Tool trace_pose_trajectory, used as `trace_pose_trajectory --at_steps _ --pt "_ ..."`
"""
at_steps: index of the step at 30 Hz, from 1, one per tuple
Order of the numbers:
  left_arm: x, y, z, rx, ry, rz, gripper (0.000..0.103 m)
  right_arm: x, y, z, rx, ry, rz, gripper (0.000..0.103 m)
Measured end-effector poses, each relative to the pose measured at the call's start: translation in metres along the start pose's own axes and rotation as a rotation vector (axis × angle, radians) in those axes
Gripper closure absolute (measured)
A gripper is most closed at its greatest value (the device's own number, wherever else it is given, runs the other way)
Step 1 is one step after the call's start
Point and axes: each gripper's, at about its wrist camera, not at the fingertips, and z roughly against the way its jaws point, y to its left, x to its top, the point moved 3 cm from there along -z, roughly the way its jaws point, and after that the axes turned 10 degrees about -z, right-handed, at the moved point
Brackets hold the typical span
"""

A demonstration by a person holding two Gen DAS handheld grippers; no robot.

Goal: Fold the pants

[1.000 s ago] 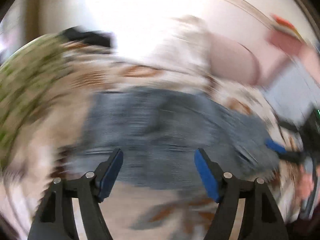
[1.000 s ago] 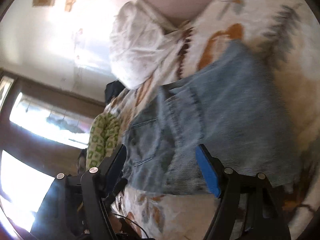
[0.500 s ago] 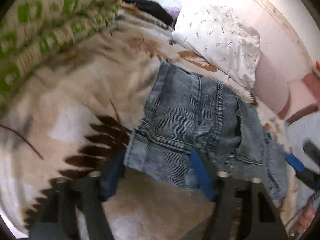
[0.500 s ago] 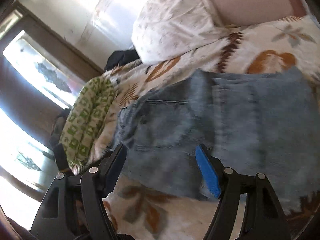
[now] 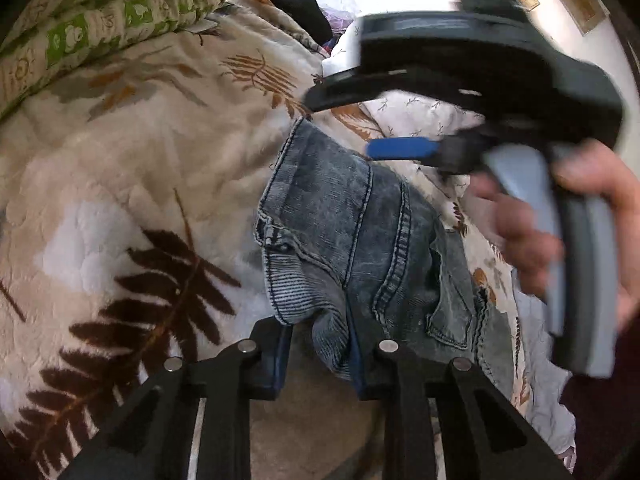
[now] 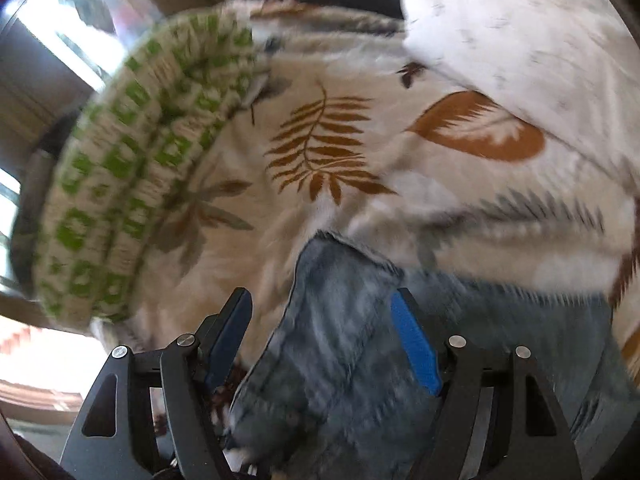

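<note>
Leaf-print bed cover (cream, plush) under denim pants, green-patterned quilt, white pillow.

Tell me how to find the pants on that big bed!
Look at the cream blanket with brown fern leaves that covers the bed. Near its middle, below the white pillow and right of the green-checked quilt, lie the pants. They are the only faded blue denim thing there, with stitched seams and a pocket, and the left gripper has just closed its fingers on their bunched near edge.
</note>
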Motion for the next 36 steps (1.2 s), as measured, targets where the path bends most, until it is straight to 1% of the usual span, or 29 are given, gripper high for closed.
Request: trace_pose_trajectory --at_steps 2,6,7,9,10,11,13,14,16,19,21,23,24,26,28,31,36 --pt "0.001 0.001 0.000 -0.010 -0.002 0.012 0.077 0.009 0.005 -0.019 -0.056 0.025 0.028 0.031" --pt "0.000 0.002 0.000 -0.017 -0.001 0.023 0.077 0.015 0.009 -0.044 -0.109 0.074 0.078 0.031" --pt "0.000 0.001 -0.001 -0.013 -0.002 0.020 0.077 0.015 0.011 -0.050 -0.129 0.079 0.097 0.032" --pt "-0.001 -0.001 -0.001 -0.008 -0.002 0.014 0.077 0.013 0.012 -0.058 -0.179 0.066 0.146 0.048" --pt "-0.002 -0.001 -0.001 -0.008 -0.003 0.014 0.077 0.011 0.010 -0.060 -0.203 0.068 0.154 0.066" --pt "-0.002 -0.002 0.000 -0.010 -0.006 0.014 0.078 0.009 0.008 -0.062 -0.226 0.077 0.159 0.081" --pt "-0.001 -0.003 0.002 -0.012 -0.018 0.006 0.078 0.005 0.003 -0.059 -0.253 0.067 0.158 0.090" --pt "0.001 -0.003 0.002 -0.009 -0.026 -0.007 0.079 0.004 0.000 -0.054 -0.239 0.051 0.145 0.092" --pt "0.001 -0.011 0.008 -0.009 -0.051 -0.044 0.079 0.001 -0.007 -0.034 -0.202 0.003 0.110 0.093" --pt "0.001 -0.030 0.021 -0.032 -0.109 -0.125 0.080 -0.007 -0.021 0.002 -0.175 -0.068 0.085 0.094" --pt "0.000 -0.047 0.032 -0.072 -0.147 -0.189 0.081 -0.013 -0.032 0.029 -0.165 -0.124 0.069 0.094" --pt "-0.004 -0.067 0.041 -0.118 -0.180 -0.254 0.081 -0.019 -0.049 0.058 -0.135 -0.178 0.022 0.094" --pt "-0.005 -0.078 0.045 -0.138 -0.190 -0.285 0.081 -0.024 -0.059 0.073 -0.118 -0.206 0.000 0.094" --pt "-0.012 -0.105 0.052 -0.174 -0.204 -0.353 0.081 -0.037 -0.080 0.103 -0.113 -0.273 -0.033 0.094" --pt "-0.019 -0.135 0.053 -0.208 -0.203 -0.417 0.081 -0.052 -0.100 0.125 -0.098 -0.319 -0.075 0.094" --pt "-0.034 -0.186 0.047 -0.267 -0.172 -0.510 0.081 -0.079 -0.136 0.162 -0.096 -0.395 -0.124 0.095" --pt "-0.062 -0.262 0.014 -0.364 -0.081 -0.597 0.081 -0.121 -0.224 0.209 -0.051 -0.483 -0.271 0.094"
